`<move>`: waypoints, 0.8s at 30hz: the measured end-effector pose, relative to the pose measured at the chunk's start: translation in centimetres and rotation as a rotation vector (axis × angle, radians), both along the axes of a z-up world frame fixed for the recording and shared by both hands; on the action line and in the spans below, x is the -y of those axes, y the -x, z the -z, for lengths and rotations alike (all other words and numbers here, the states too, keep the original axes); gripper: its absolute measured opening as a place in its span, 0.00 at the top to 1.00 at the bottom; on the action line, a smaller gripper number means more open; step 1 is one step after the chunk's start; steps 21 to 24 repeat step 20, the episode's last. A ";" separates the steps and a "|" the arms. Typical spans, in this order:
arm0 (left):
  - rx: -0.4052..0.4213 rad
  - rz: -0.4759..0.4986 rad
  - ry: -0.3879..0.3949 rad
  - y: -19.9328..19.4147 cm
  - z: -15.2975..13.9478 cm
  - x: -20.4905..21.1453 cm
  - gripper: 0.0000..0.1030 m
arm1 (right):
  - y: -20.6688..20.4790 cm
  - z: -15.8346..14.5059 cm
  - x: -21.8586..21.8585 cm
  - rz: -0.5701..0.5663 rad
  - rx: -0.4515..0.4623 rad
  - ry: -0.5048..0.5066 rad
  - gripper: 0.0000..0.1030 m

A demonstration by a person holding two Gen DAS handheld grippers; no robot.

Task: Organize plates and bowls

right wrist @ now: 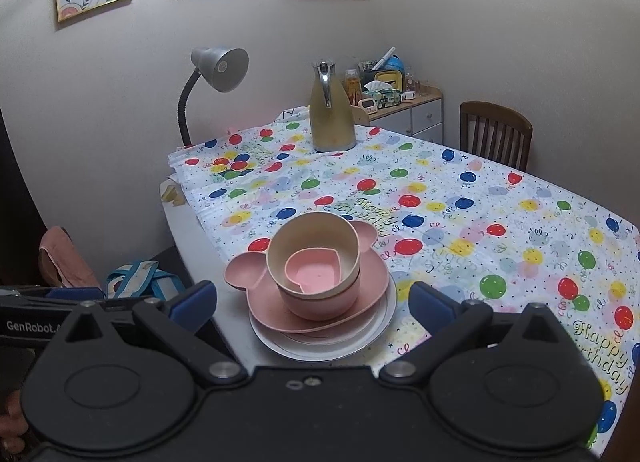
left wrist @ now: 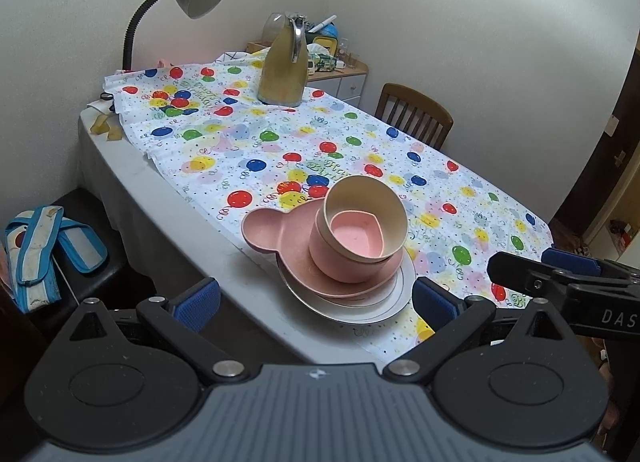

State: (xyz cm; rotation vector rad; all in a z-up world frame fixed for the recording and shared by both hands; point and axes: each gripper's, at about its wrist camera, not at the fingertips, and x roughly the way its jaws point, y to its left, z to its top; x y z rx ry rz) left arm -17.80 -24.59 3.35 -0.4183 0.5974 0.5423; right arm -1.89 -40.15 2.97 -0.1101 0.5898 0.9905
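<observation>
A: Status? We see the bowls (right wrist: 314, 262) nested on the plates (right wrist: 320, 336) at the table's (left wrist: 192, 221) near edge.

B: Stacking appears complete. We hold left gripper (left wrist: 316, 302) and right gripper (right wrist: 314, 304) wide apart, empty.

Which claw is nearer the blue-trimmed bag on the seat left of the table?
Left. The left claw hangs by the table edge, on the blue-trimmed bag side; the right claw sits beyond it, over the tablecloth.

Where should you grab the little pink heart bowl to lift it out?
Pinch the little pink heart bowl by its raised rim, coming from above. It sits nested inside the cream bowl, so only the rim is reachable; its sides are walled in.
</observation>
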 end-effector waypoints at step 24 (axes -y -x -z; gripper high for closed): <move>-0.001 0.041 0.005 -0.2 0.1 -0.4 0.00 | 0.3 -0.1 0.2 0.026 0.000 0.008 0.00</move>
